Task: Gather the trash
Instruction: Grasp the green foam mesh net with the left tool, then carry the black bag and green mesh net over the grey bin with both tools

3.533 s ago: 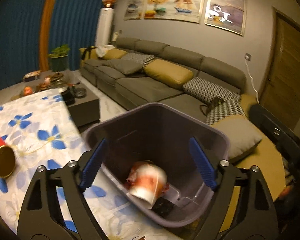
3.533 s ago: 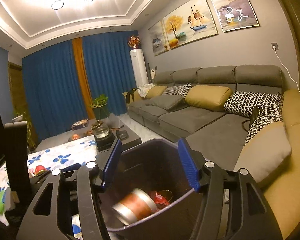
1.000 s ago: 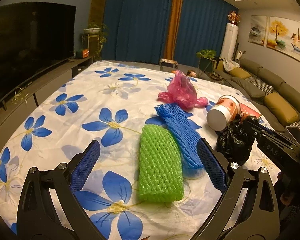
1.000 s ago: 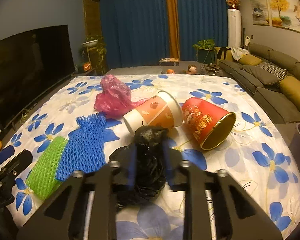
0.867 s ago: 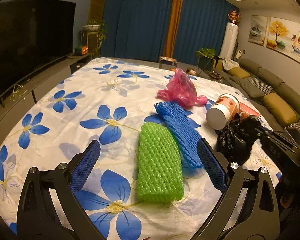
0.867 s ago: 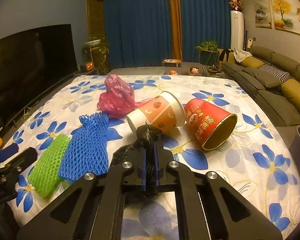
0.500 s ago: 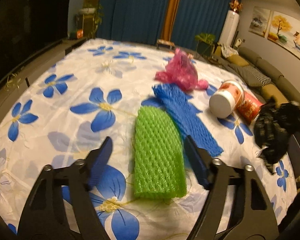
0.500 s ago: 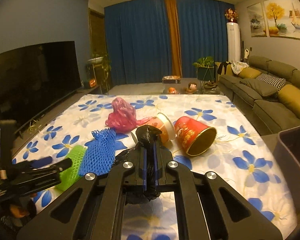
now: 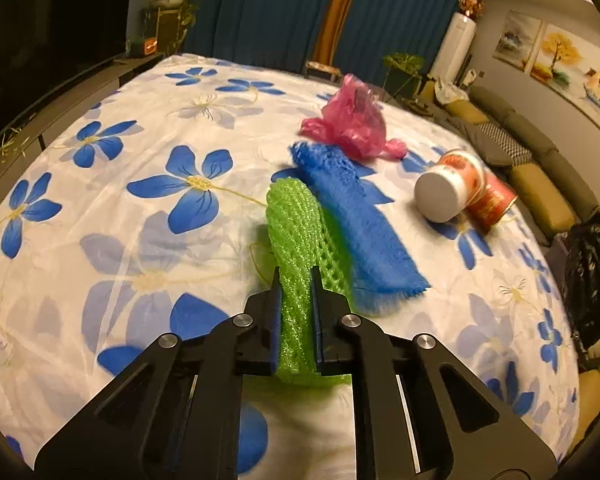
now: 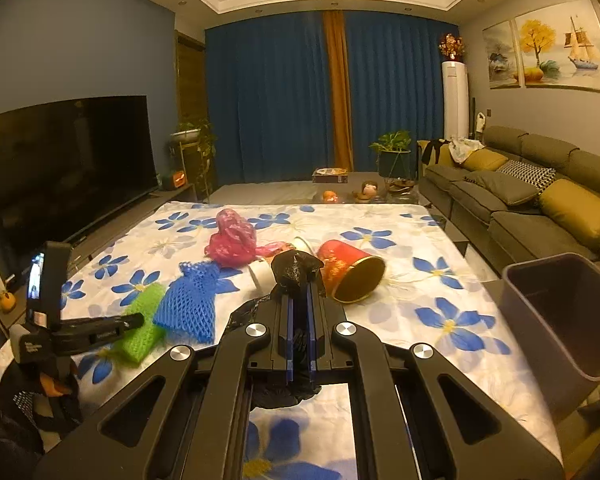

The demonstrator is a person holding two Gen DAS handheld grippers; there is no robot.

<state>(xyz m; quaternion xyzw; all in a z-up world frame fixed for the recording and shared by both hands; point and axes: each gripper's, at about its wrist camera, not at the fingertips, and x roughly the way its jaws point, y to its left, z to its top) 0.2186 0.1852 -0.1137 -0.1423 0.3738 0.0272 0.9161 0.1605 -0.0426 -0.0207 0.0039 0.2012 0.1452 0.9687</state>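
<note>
Clamping the near end of the green foam net [image 9: 296, 248], the left claw [image 9: 296, 280] has its jaws closed on it above the flower-print desk [image 9: 100, 200]. The right claw [image 10: 299, 300] grips the black bag [image 10: 296, 268] tightly. Blue net [image 9: 356, 216], pink bag [image 9: 352, 124] and two cups [image 9: 448, 190] lie farther right; the bin [image 10: 560, 316] stands at the desk's right edge.

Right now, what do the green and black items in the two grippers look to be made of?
The green net sleeve in the left gripper looks like soft foam mesh: matte, open diamond lattice, squeezed narrow between the pads. The black bag in the right gripper looks like thin plastic film: glossy, crinkled, bunched into a peak. Neither is certain from looks alone.
</note>
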